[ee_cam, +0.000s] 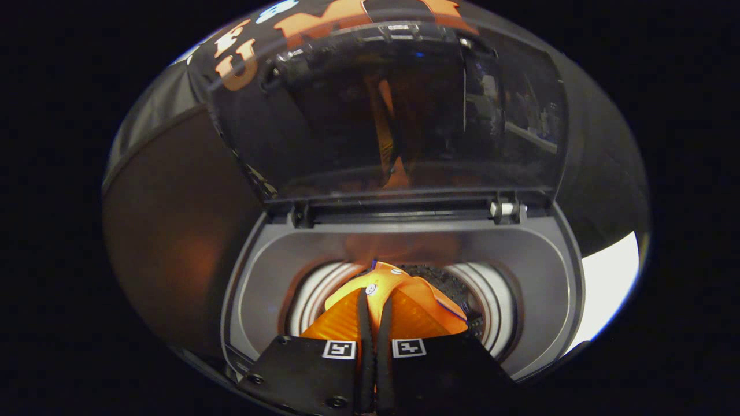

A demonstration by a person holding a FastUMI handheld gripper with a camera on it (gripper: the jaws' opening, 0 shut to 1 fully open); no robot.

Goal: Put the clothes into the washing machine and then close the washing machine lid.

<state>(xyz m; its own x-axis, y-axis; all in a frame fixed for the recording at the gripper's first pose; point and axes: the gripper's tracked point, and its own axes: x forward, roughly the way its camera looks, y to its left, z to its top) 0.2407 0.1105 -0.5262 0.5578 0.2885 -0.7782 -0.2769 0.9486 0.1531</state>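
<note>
- The gripper (374, 323) has its two fingers drawn close together, with a fold of the orange garment (399, 300) pinched between them; both fingers seem to press on the cloth, so the tongs are clamped on it.
- The garment fans out to either side of the fingers and rises just ahead of them in a crumpled peak, with a thin dark trim along one edge and a small pale button or snap near the top.
- It hangs over the round drum opening (324, 289) of the washing machine (537, 277), partly inside the mouth, so it looks about to go in rather than already dropped.
- As a judgement: the cloth is light and limp, with no stiffness of its own. It will sag and trail wherever it is not held, and a loose hem could catch on the drum rim.
- A bunched fold, as held now, is the sound place to grip; a single thin layer would likely slip.
- Beyond the drum, the grey top deck slopes up to the hinge (507, 209).
- The dark see-through lid (404, 115) stands raised behind the hinge, still open and showing an orange reflection.
- Its front edge, farthest from the hinge, looks the natural place to push it shut.
</note>
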